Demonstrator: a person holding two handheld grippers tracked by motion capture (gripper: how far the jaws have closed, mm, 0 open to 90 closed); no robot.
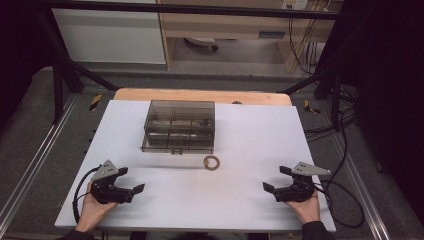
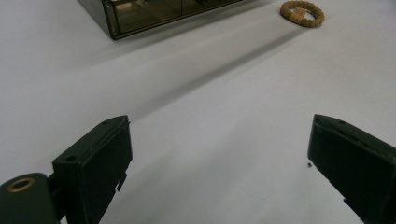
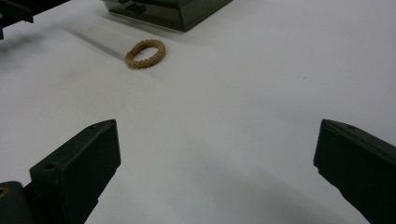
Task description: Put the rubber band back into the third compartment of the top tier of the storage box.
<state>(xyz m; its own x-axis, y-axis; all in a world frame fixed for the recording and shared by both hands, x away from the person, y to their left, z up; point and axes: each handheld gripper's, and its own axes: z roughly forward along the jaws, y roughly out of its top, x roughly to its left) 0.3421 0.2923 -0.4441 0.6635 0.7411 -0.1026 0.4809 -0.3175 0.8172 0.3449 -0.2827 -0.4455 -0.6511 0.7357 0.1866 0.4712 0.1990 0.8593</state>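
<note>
Both grippers rest near the worktop's [image 1: 250,130] front edge, the left gripper [image 1: 131,181] and right gripper [image 1: 272,179] each with jaws spread wide and empty. Between them, farther in, a braided tan ring [image 1: 211,162] lies flat just in front of the smoky compartment box [image 1: 180,125], apart from it. Picking it up cleanly likely means straddling one side of the ring, jaws square to the braid, before closing.

Table: white rectangular board [image 1: 260,130] laid on a light wooden top [image 1: 200,95]
Floor: grey carpet [image 1: 30,125]
Frame: black metal bars [image 1: 200,9]
Behind: pale wooden cabinet [image 1: 225,22], black cables [image 1: 300,45]
</note>
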